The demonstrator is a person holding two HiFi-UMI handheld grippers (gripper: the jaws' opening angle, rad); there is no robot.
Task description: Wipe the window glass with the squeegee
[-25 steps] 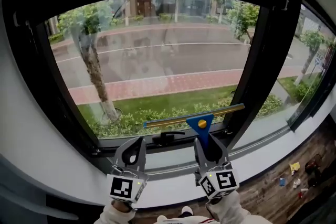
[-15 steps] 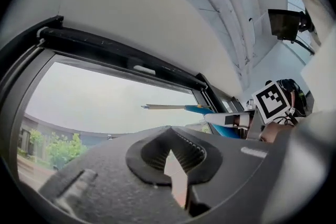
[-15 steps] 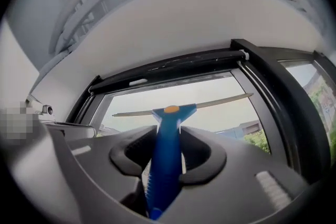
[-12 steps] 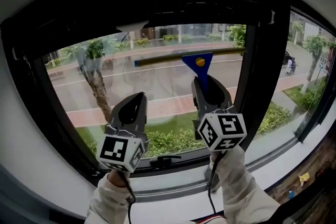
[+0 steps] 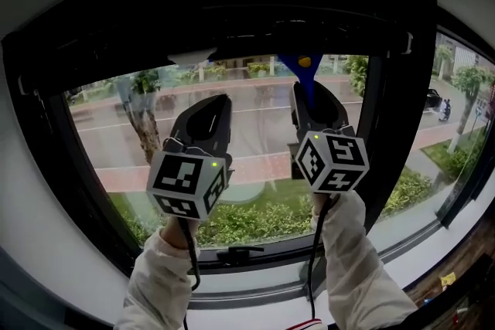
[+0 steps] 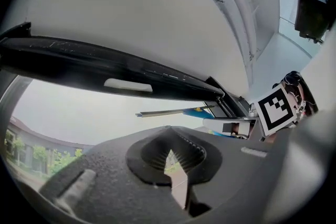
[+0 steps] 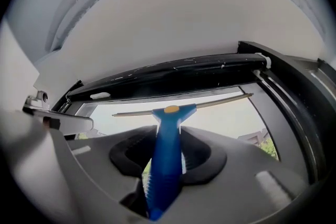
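Right hand-held gripper (image 5: 312, 98): jaws clamped on the blue handle of the squeegee (image 5: 306, 72); handle stands up between them. Yellow round spot on the squeegee head, where handle meets blade. In the right gripper view the blade runs crosswise along the top of the window glass (image 5: 255, 137), just under the black upper bar of the window frame (image 5: 232, 19). In the head view that bar hides most of the blade.

Left hand-held gripper (image 5: 210, 110): jaws nearly together, only a thin slit, nothing between them. It sits beside the right one, apart from the squeegee.

Marker cubes (image 5: 188, 183) carry black-and-white square patterns; small green lights on them.

Both arms in white sleeves (image 5: 349, 274) are raised, with the grippers pointing up at the glass.
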